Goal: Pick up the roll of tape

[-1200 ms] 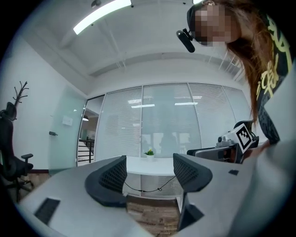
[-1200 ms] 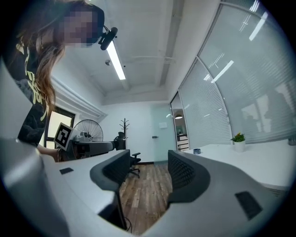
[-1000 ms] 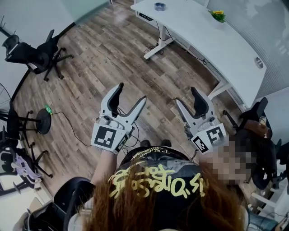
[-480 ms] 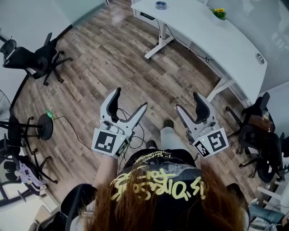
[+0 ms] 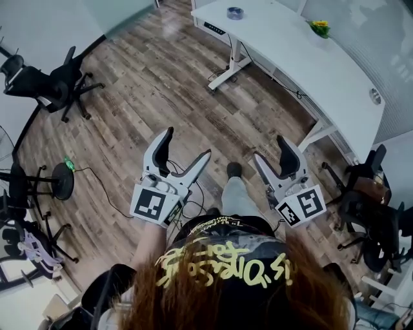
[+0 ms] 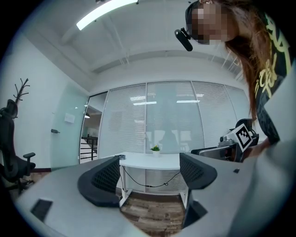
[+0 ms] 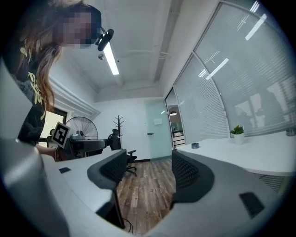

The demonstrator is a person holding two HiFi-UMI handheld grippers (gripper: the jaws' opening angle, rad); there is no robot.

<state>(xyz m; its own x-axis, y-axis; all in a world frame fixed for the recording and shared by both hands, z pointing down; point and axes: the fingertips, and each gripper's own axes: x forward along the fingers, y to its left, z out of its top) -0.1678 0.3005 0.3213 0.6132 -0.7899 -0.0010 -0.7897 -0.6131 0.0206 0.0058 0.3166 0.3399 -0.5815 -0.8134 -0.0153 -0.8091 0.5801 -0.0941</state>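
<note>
Holding the left gripper (image 5: 188, 143) and the right gripper (image 5: 270, 147) out level over the wooden floor (image 5: 161, 84), the person is well short of the goal: nothing of the pick-up itself has been done. The roll of tape (image 5: 235, 12) lies flat near the far end of the white surface (image 5: 303, 58), well apart from either gripper. A small potted plant (image 5: 319, 27) stands further along the same surface.

The left gripper's jaws are spread wide, having just been opening. Its own view shows only floorboards and the distant surface's legs in the gap, with no object there. The right gripper's jaws are likewise spread and have also just been opening, with bare floor between them (the tape shows in that view as a small dark ring off to the right, far away on the surface).

I judge this to be the approach stage: the jaws are readied, but the whole reach is yet to come. What is left is to close the distance to the surface, bring one gripper's jaws around the roll, clamp on it and lift. A shoe (image 5: 234, 169) shows on the floor between the two grippers, which would fit a step toward the surface, though one moment cannot confirm that. Office chairs (image 5: 51, 80) stand off to the left, away from the line to the tape.
</note>
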